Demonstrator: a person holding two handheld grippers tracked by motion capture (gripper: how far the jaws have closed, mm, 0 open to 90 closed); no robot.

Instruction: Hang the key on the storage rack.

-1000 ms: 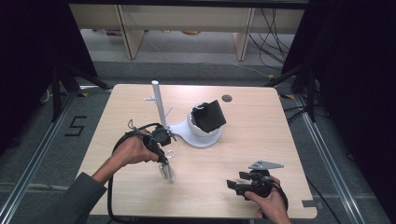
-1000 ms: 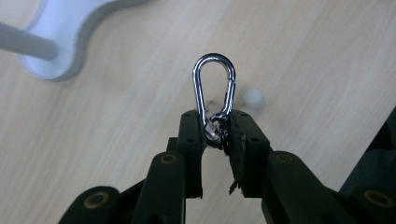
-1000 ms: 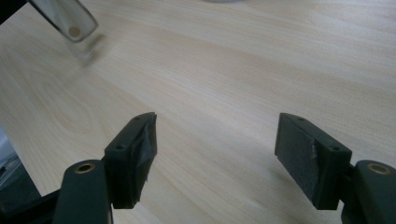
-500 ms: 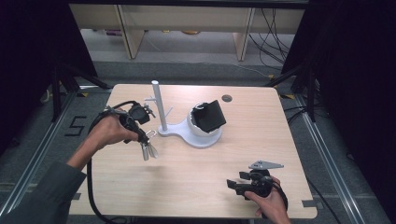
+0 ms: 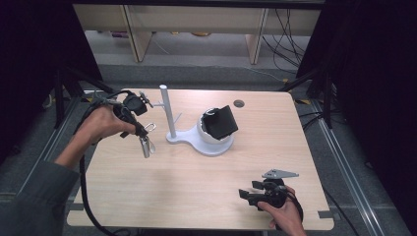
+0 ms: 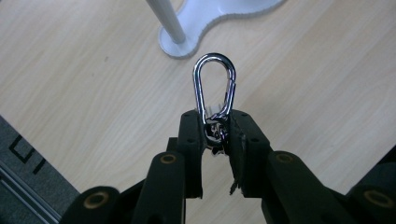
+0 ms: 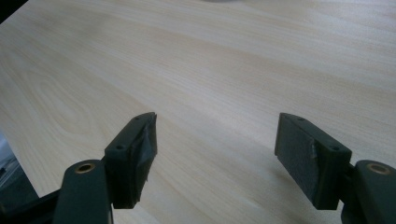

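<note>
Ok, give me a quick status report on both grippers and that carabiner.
Left gripper shut on the carabiner, held above the table. Right gripper open, holding nothing, low over the near edge. White stand just ahead; nothing between.

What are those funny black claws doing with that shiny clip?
A person holds a claw-like gripper in each hand at a wooden table. The left gripper pinches the bottom end of a shiny metal clip, holding it up in the air close to a white stand with a tall post. The right gripper sits near the table's front edge with its jaws wide open, holding nothing.
</note>
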